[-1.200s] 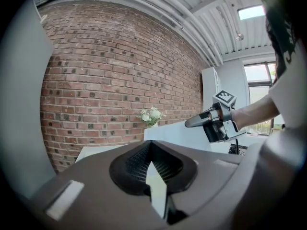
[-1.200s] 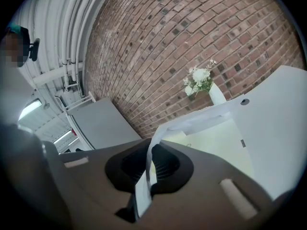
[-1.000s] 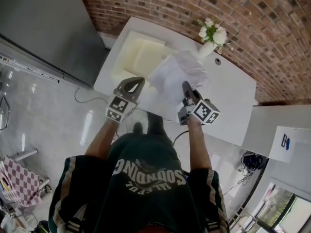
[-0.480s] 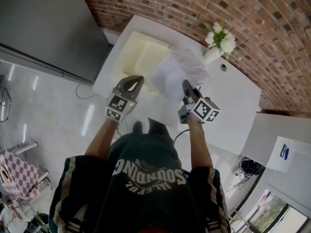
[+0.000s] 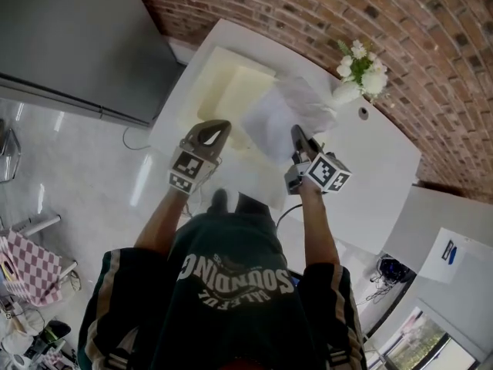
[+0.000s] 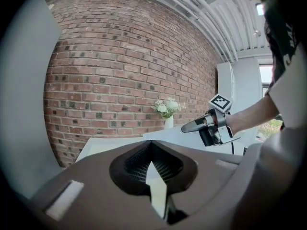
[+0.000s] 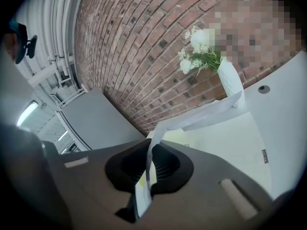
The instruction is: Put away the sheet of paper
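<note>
From where I stand, the pale cream, flat, folder-like tray point(image 5: 219, 83) lies at the left end of the white table point(image 5: 370, 168). It looks the likeliest home for the paper, though I can't be sure of that. Just in front of it the left gripper point(image 5: 216, 132) hovers with its jaws pressed together on nothing.

To its right, the thin white sheet of paper point(image 5: 273, 118) hangs over the tabletop, crumpled and sagging. One edge is nipped between the closed jaws of the right gripper point(image 5: 296, 135). Whether its far end touches the table I can't tell. Beyond it, near the brick wall, stands a white vase of white flowers point(image 5: 360, 64).

To do this well, I'd carry the sheet leftward slowly and low, so it neither flaps nor tears at the pinch. The free end should land on the cream tray first, and then the rest can be laid flat. The left gripper could part its jaws and steady the loose corner. A wide swing toward the vase risks knocking it.
</note>
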A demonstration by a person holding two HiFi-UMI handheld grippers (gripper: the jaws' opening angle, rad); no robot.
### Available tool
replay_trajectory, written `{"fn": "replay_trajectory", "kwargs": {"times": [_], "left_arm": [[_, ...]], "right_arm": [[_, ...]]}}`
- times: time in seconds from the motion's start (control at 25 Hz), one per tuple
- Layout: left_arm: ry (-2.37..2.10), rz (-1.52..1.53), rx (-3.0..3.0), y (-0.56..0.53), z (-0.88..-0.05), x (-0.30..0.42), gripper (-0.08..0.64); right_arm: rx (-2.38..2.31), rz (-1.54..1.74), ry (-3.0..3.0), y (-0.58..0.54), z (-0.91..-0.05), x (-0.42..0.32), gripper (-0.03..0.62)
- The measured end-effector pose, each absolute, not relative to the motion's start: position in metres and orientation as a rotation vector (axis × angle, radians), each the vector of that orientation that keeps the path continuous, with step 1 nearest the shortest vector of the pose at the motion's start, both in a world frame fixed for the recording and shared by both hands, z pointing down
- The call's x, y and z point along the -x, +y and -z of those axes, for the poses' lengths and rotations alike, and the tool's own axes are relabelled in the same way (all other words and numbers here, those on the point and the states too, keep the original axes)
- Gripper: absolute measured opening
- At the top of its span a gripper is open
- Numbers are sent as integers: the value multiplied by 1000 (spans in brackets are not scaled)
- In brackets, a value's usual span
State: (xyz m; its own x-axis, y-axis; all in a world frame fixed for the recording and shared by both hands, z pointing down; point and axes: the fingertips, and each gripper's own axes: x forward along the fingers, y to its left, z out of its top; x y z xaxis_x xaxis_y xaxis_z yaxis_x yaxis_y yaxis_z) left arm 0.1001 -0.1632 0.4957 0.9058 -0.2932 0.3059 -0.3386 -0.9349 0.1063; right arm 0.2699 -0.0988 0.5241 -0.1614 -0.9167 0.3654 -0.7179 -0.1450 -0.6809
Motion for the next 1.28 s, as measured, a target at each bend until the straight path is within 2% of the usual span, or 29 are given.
{"fn": "replay_trajectory", "kwargs": {"times": [1.28], "left_arm": [[-651,-505,-2782,-168,-533,-69,11]], "right_arm": [[1785,1491,1922,-127,-626,-246,2]]}}
